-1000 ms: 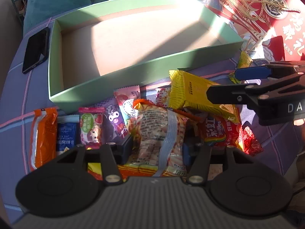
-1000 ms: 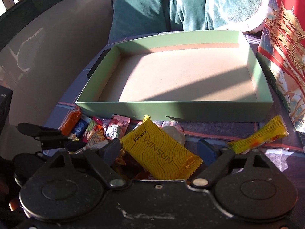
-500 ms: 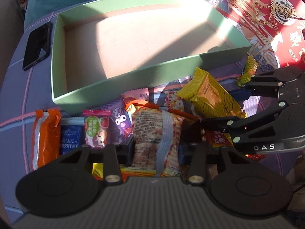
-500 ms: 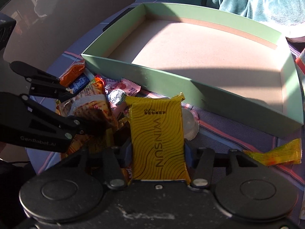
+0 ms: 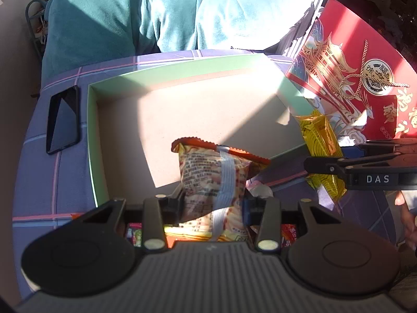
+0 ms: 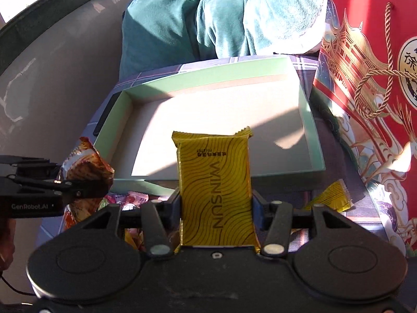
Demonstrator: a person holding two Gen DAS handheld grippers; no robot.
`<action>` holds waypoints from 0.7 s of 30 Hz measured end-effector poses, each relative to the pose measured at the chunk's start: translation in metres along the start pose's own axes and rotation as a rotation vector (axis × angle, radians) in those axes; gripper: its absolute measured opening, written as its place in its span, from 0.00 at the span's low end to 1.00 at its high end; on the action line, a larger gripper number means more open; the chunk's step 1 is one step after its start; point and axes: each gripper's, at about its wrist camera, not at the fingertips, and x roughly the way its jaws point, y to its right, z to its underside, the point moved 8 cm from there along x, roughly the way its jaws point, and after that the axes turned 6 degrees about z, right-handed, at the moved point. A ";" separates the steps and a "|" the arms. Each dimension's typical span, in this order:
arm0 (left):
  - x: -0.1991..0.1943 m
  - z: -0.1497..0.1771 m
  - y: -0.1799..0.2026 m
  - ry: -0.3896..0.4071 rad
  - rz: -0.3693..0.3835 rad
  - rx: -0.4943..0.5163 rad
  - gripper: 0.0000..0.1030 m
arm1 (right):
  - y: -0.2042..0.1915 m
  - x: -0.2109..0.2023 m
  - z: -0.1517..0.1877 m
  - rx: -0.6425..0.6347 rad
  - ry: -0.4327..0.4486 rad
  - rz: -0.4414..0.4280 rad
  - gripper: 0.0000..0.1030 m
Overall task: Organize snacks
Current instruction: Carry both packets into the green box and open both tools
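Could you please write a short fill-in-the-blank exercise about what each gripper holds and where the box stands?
1. The right gripper is shut on a ____ WINSUN packet.
2. The left gripper is shut on a snack bag with a ____ top seam.
3. The floor of the green box holds ____ snacks.
4. The black phone lies ____ the box.

Answers: yellow; red; no; outside

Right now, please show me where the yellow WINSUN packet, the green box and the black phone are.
yellow WINSUN packet point(image 6: 215, 190): right wrist view, middle of its printed face.
green box point(image 5: 91, 140): left wrist view, its left wall.
black phone point(image 5: 63, 120): left wrist view, centre of its screen.
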 end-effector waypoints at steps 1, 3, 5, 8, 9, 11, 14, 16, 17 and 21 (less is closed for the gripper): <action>0.006 -0.016 -0.001 0.014 -0.007 0.001 0.39 | 0.007 0.003 -0.011 0.025 0.013 0.011 0.49; 0.022 -0.043 -0.003 0.035 -0.022 0.002 0.39 | 0.019 0.013 -0.034 0.038 0.039 0.045 0.49; 0.043 -0.066 -0.006 0.043 -0.050 0.001 0.39 | 0.021 0.031 -0.052 -0.022 0.061 0.113 0.49; 0.076 -0.087 -0.013 0.046 -0.073 -0.017 0.39 | 0.023 0.066 -0.061 -0.053 0.074 0.185 0.49; 0.086 -0.088 -0.017 0.033 -0.076 -0.033 0.39 | 0.024 0.072 -0.059 -0.029 0.075 0.183 0.49; 0.099 -0.083 -0.024 0.002 -0.065 -0.070 0.39 | 0.028 0.079 -0.050 0.033 0.073 0.157 0.49; 0.112 -0.075 -0.032 -0.034 -0.063 -0.084 0.39 | 0.033 0.079 -0.046 0.075 0.083 0.131 0.49; 0.118 -0.076 -0.031 -0.043 -0.071 -0.063 0.39 | 0.036 0.078 -0.048 0.085 0.095 0.117 0.49; 0.121 -0.078 -0.030 -0.043 -0.075 -0.052 0.39 | 0.038 0.077 -0.051 0.097 0.103 0.113 0.49; 0.130 -0.090 -0.021 -0.043 -0.057 -0.049 0.39 | 0.050 0.068 -0.079 0.153 0.148 0.093 0.49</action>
